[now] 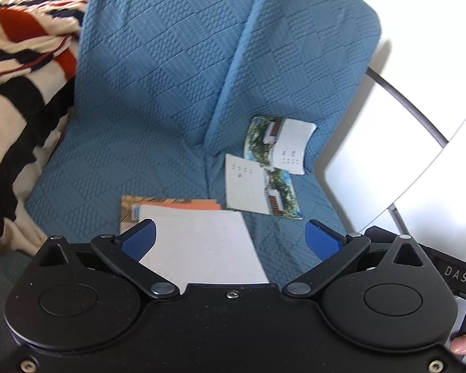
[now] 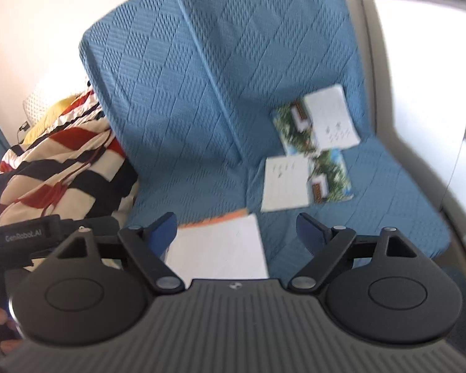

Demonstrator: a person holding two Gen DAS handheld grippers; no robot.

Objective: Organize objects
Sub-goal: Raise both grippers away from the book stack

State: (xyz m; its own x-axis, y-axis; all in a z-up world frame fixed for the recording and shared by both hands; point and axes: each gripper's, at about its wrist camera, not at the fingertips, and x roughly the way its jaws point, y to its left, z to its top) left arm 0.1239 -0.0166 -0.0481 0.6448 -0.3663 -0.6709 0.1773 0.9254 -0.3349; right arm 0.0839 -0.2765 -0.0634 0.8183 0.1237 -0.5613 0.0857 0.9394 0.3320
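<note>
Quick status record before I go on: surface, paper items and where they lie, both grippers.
surface: blue quilted sofa cover
stack: white sheet on top of orange-edged papers, near front edge of the seat
booklets: two photo booklets, one flat on the seat, one leaning on the backrest
side: striped blanket beside the seat
left gripper: open, holding nothing
right gripper: open, holding nothing
</note>
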